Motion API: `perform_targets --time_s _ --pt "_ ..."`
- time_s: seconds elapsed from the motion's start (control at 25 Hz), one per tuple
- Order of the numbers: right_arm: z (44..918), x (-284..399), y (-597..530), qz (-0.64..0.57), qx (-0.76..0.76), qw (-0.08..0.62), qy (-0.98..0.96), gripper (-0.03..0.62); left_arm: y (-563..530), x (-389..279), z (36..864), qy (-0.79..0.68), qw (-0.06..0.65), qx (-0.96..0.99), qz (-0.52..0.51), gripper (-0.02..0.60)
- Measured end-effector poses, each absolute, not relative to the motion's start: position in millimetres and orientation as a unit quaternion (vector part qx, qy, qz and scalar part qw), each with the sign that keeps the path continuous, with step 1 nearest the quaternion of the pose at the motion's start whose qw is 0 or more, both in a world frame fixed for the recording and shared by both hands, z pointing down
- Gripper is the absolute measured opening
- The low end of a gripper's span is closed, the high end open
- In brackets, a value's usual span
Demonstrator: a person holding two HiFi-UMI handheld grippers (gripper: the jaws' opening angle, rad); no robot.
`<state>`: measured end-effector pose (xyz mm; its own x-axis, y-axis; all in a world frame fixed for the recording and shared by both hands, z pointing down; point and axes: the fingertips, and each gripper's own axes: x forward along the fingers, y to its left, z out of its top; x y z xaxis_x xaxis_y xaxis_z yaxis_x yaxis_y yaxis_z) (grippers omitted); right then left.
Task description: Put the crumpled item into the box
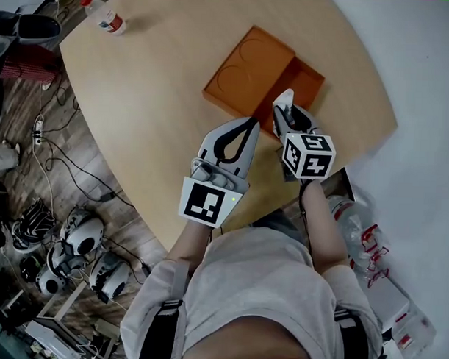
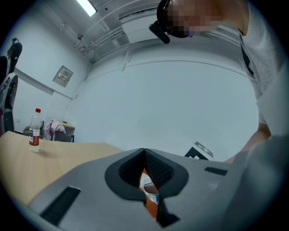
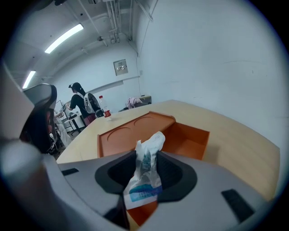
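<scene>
**Right gripper** [image 3: 146,155]: jaws closed on a crumpled wrapper [image 3: 144,180], white with blue print. The pads press it from both sides. Its top sticks up past the fingertips and its lower end hangs below them. In the head view this gripper [image 1: 284,103] tilts downward at the near edge of the box's open end.

**Left gripper** [image 2: 144,150]: jaws closed, tips touching, nothing clamped between them. A sliver of orange and white shows through the gap behind the tips; I cannot tell what it is. In the head view it [image 1: 253,122] hangs over the table [image 1: 154,99], just beside the right gripper and short of the box.

**Box** [image 1: 247,65]: orange, flat on the table. Its lid [image 3: 131,131], marked with two round impressions, covers most of it. The right end stands uncovered [image 3: 189,140], showing bare orange floor and walls.

**Crumpled wrapper, location**: in the right gripper, above the table in front of the uncovered end, not in the box.

**Bottle** [image 1: 105,18]: at the far edge of the table, well apart from the box.
</scene>
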<state>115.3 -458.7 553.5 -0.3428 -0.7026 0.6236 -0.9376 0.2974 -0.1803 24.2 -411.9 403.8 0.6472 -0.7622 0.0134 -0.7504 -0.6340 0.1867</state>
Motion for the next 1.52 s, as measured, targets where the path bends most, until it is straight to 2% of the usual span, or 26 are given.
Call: perform_targets --time_s 0.76,1.28,1.52 --pt "585 111 -462 0.284 0.517 0.327 -0.738 0.146 -416 24 411 -0.410 0.106 0.905 -0.046 0.014" --pt "590 110 -460 0.285 0.514 0.348 -0.730 0.166 -419 11 415 -0.424 0.113 0.897 -0.050 0.014" --pt "588 112 -464 0.285 0.525 0.333 -0.729 0.167 -421 11 416 -0.420 0.113 0.899 -0.052 0.014"
